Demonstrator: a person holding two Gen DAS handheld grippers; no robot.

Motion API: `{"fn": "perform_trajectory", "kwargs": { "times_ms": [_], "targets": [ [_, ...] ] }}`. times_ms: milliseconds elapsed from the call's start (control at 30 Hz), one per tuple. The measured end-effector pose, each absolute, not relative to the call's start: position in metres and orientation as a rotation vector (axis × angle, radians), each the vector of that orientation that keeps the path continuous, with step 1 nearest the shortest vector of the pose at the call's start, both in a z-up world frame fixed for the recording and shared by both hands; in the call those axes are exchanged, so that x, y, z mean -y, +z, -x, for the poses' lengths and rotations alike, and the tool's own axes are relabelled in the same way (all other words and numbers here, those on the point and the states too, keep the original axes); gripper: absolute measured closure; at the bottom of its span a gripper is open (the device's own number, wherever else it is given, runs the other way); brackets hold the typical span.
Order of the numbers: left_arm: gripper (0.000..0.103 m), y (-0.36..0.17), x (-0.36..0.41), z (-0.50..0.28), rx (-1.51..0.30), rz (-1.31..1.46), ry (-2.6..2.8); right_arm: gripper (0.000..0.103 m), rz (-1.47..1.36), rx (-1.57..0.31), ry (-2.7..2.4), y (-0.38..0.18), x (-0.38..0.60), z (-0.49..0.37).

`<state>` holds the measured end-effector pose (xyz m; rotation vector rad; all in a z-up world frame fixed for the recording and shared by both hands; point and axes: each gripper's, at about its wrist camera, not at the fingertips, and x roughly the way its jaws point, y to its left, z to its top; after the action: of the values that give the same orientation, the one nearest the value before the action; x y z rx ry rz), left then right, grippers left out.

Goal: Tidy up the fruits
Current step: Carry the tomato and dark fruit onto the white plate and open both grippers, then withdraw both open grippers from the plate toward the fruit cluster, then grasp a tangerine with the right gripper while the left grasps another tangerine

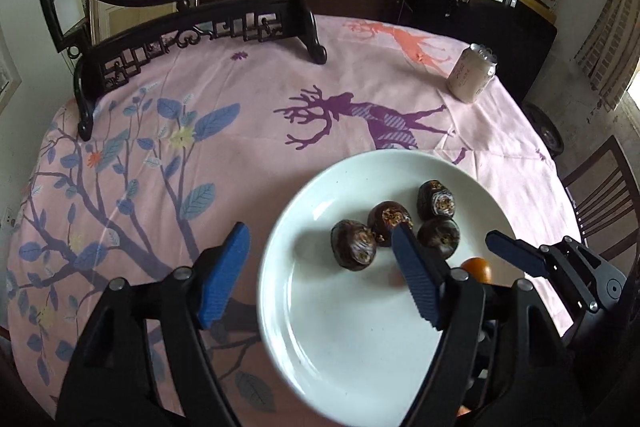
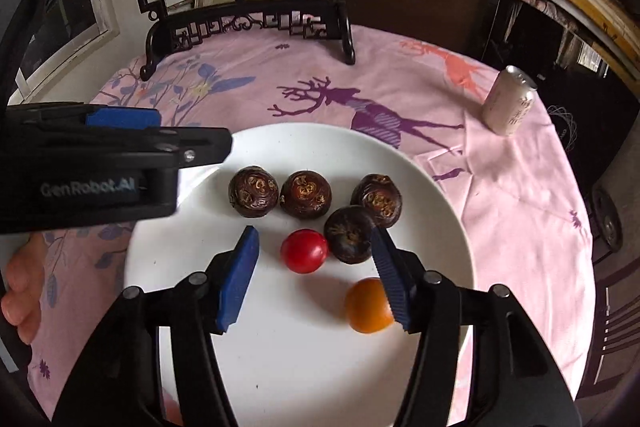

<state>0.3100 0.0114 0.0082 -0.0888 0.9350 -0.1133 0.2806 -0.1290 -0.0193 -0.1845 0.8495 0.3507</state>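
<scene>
My right hand-held gripper (image 2: 316,267) hangs spread and empty over the white plate (image 2: 304,359), with the red tomato (image 2: 304,251) lying just ahead between its blue pads (image 2: 238,283), slightly toward the left one. Touching the tomato at its 3 o'clock is one of the four dark water chestnuts (image 2: 350,233); the other three sit in a loose row farther up the plate, and the orange tomato (image 2: 368,305) rests at the red one's 4 o'clock, partly behind my right pad. I judge the step in hand is sorting the tomatoes from the chestnuts, so I would take the red one: drop straight down, keep the right pad from wedging against that near chestnut, and squeeze gently (a smooth round skin is likely to squirt out). My left hand-held gripper (image 1: 320,267) is also spread, holding nothing, straddling the plate's rim at 9 o'clock, so the path that way is crowded. Open room lies at 6 o'clock on the plate, bare and wide. On the worktop (image 2: 520,207) the can (image 2: 510,101) stands well apart at 2 o'clock, the carved screen stand (image 2: 256,23) at 12.
</scene>
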Motion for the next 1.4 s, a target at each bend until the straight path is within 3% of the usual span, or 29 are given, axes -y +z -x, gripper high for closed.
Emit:
{"fn": "perform_trajectory", "kwargs": {
  "times_ms": [100, 167, 233, 300, 567, 1100, 1167, 1200, 1233, 1400],
  "targets": [
    [0.017, 0.034, -0.019, -0.261, -0.851, 0.085, -0.126, 0.042, 0.173, -0.8, 0.33, 0.005, 0.144, -0.246],
    [0.014, 0.042, -0.021, -0.221, -0.801, 0.05, -0.107, 0.033, 0.153, -0.779, 0.315, 0.015, 0.155, -0.213],
    [0.013, 0.04, -0.021, -0.179, -0.758, 0.027, -0.117, 0.016, 0.123, -0.77, 0.306, 0.016, 0.165, -0.176],
    [0.012, 0.03, -0.021, -0.142, -0.744, 0.016, -0.121, 0.01, 0.101, -0.765, 0.31, 0.012, 0.17, -0.141],
    [0.011, -0.024, -0.013, -0.068, -0.809, -0.014, -0.158, 0.01, 0.05, -0.752, 0.288, 0.008, 0.178, -0.063],
    [0.012, -0.062, -0.026, -0.06, -0.901, -0.035, -0.144, 0.01, 0.084, -0.923, 0.272, -0.071, 0.17, -0.014],
    [0.012, -0.07, -0.024, -0.064, -0.921, -0.03, -0.154, 0.027, 0.096, -0.933, 0.269, -0.078, 0.167, -0.017],
    [0.012, -0.072, -0.023, -0.066, -0.928, -0.028, -0.161, 0.047, 0.098, -0.949, 0.273, -0.083, 0.167, -0.019],
    [0.012, -0.075, -0.021, -0.068, -0.937, -0.029, -0.166, 0.06, 0.096, -0.971, 0.279, -0.089, 0.166, -0.022],
    [0.012, -0.085, -0.008, -0.076, -0.965, -0.05, -0.206, 0.065, 0.11, -0.97, 0.289, -0.091, 0.163, -0.021]
  ]
}}
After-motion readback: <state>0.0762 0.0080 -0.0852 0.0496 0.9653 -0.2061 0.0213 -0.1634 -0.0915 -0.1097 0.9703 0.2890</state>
